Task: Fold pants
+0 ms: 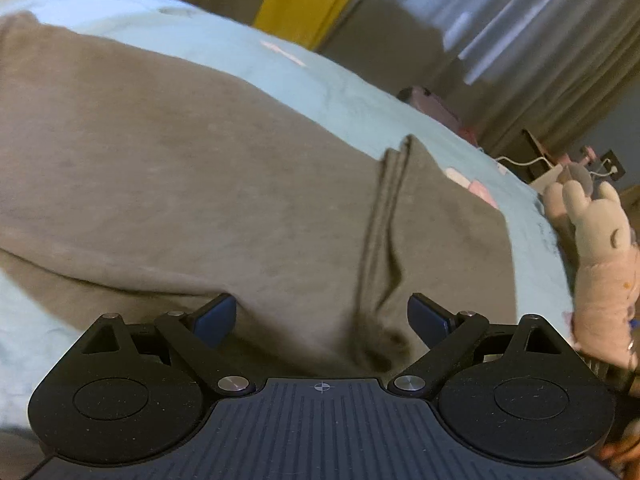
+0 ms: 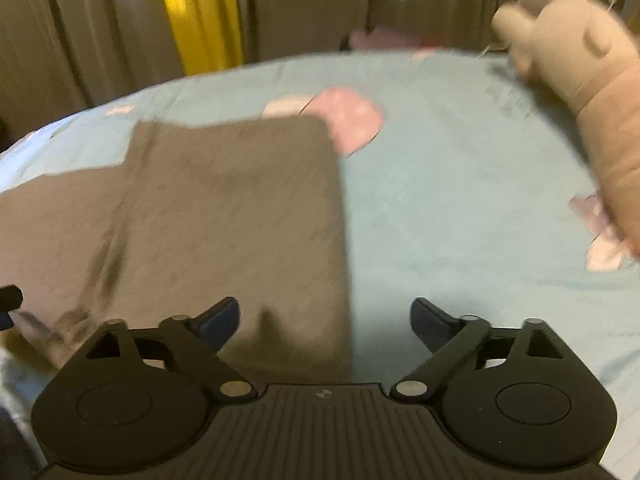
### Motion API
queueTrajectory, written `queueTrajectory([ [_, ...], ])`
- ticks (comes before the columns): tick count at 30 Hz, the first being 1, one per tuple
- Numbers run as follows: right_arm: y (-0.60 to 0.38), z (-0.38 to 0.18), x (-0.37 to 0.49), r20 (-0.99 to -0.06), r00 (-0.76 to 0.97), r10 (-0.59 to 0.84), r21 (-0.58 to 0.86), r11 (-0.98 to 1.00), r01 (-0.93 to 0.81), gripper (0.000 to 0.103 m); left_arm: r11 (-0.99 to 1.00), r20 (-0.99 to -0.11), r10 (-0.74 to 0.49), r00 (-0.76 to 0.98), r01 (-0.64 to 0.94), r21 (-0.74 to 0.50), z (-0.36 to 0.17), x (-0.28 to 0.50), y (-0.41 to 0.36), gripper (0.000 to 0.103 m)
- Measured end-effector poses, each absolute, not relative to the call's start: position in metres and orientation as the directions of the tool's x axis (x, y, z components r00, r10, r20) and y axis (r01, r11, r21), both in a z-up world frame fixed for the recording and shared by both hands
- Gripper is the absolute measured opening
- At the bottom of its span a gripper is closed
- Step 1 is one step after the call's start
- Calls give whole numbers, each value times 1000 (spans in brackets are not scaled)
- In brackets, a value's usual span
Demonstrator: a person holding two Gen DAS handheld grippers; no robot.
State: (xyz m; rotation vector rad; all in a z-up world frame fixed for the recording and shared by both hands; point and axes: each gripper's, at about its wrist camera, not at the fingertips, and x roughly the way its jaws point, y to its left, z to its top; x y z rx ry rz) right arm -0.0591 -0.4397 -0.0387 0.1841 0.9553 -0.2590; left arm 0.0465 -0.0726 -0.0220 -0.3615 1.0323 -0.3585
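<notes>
Grey-brown pants [image 1: 180, 168] lie spread on a light blue bedsheet [image 1: 320, 80]. A folded-over layer with a raised crease [image 1: 384, 232] lies at their right part. My left gripper [image 1: 322, 316] is open, low over the near edge of the pants, with nothing between its blue pads. In the right wrist view the pants [image 2: 224, 208] show a straight right edge. My right gripper [image 2: 324, 320] is open and empty over that edge, its left finger over cloth, its right finger over bare sheet [image 2: 460, 208]. The left gripper's tip [image 2: 8, 300] shows at the far left.
A pink-beige plush toy [image 1: 600, 248] lies at the bed's right side, also in the right wrist view [image 2: 592, 72]. Curtains and a yellow drape [image 2: 200, 20] hang behind the bed. Cables and small items [image 1: 560, 164] sit beyond the bed's far corner.
</notes>
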Motion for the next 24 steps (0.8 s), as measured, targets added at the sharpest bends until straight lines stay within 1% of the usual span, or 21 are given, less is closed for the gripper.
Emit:
queueTrajectory([
  [1,-454,-40,-62,-822,556,-121,71,947,312,99,880,-763,-460,454,119,-459,-22,51,-79,95],
  [3,-471,-46,-71,-826,561,-49,182,920,348,99,873,-758,-474,448,128,-470,-16,62,-91,80],
  [4,-479,-50,-75,-823,567,-15,232,903,361,99,883,-763,-451,463,109,-456,-6,64,-97,74],
  [5,-485,-55,-77,-823,568,8,270,886,378,99,879,-745,-451,491,103,-465,2,64,-99,78],
  [6,-490,-57,-80,-823,567,19,294,870,397,99,867,-712,-469,523,118,-485,11,63,-99,88],
  [7,-492,-60,-79,-822,569,30,314,856,410,99,861,-690,-480,541,138,-490,16,64,-101,92],
  [8,-496,-62,-80,-818,573,48,342,842,418,99,865,-693,-480,538,157,-477,18,67,-105,94],
  [10,-498,-66,-78,-811,580,83,382,825,417,99,866,-727,-492,480,185,-464,7,79,-116,92],
  [11,-499,-69,-76,-811,578,92,387,826,411,99,866,-755,-495,431,170,-471,-5,86,-119,85],
  [12,-496,-71,-73,-814,574,88,378,830,409,99,860,-778,-505,375,142,-490,-20,94,-122,74],
  [14,-492,-74,-68,-814,571,104,378,842,384,99,840,-797,-534,281,65,-539,-46,106,-121,60],
  [15,-490,-75,-64,-810,574,119,385,846,368,99,825,-795,-554,246,29,-565,-58,111,-121,56],
  [17,-487,-76,-62,-806,578,130,384,858,343,99,799,-779,-584,228,-9,-602,-74,116,-121,53],
  [22,-491,-78,-64,-792,594,142,408,846,342,99,767,-746,-627,223,8,-642,-83,121,-132,55],
  [24,-493,-82,-62,-793,590,151,421,836,353,99,768,-751,-625,212,-2,-640,-86,127,-135,51],
])
